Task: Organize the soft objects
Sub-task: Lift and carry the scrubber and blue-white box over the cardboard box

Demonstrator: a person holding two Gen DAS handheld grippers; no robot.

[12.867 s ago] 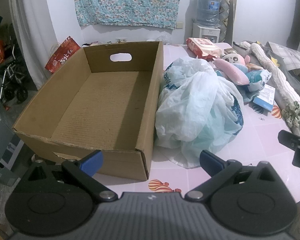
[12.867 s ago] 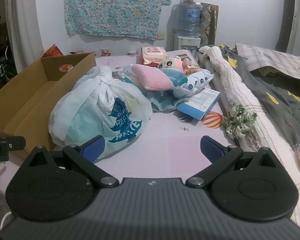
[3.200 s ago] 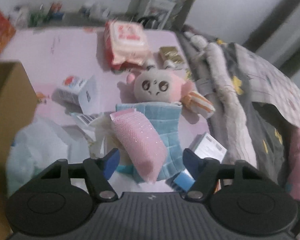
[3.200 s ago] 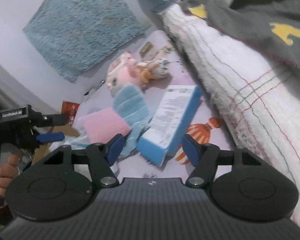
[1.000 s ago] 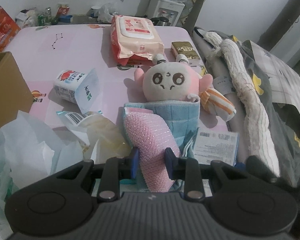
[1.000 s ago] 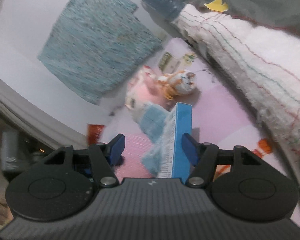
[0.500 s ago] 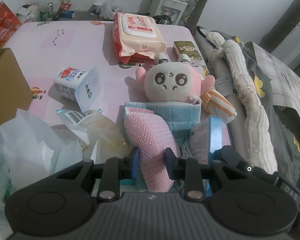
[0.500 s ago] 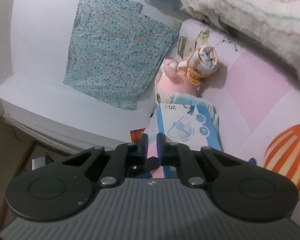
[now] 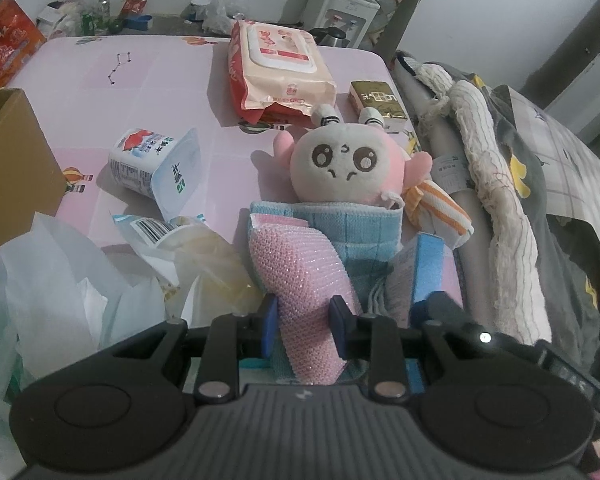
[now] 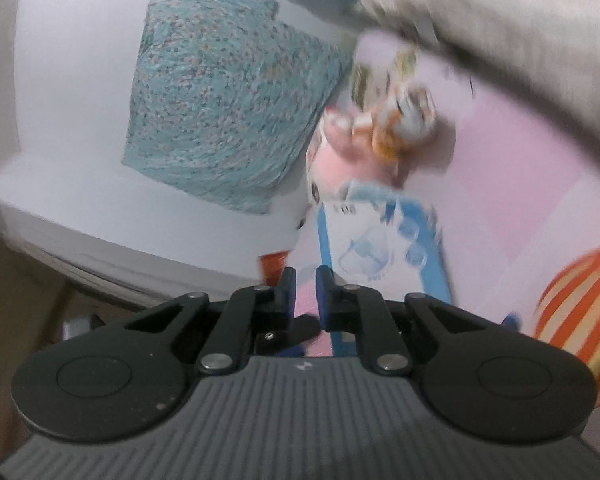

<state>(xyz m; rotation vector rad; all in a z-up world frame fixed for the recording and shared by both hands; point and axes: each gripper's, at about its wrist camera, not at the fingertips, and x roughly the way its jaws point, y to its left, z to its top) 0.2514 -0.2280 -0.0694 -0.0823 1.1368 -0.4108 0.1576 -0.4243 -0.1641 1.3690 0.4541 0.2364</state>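
A: Left gripper point(image 9: 303, 318)?
B: Clamped on the near end of the pink sponge point(image 9: 300, 280), which lies on a blue cloth point(image 9: 364, 232) just near of the plush toy point(image 9: 350, 168) on the pink table point(image 9: 172, 80).

A: Right gripper point(image 10: 305, 283)?
B: Fingers nearly together, pinching the edge of the blue box point(image 10: 384, 248); view blurred. Box stands tilted on edge, right of the sponge.

A: Surroundings?
B: Cardboard box point(image 9: 8, 152) far left, white plastic bag point(image 9: 60, 292) near left, wipes pack point(image 9: 280, 68) far.
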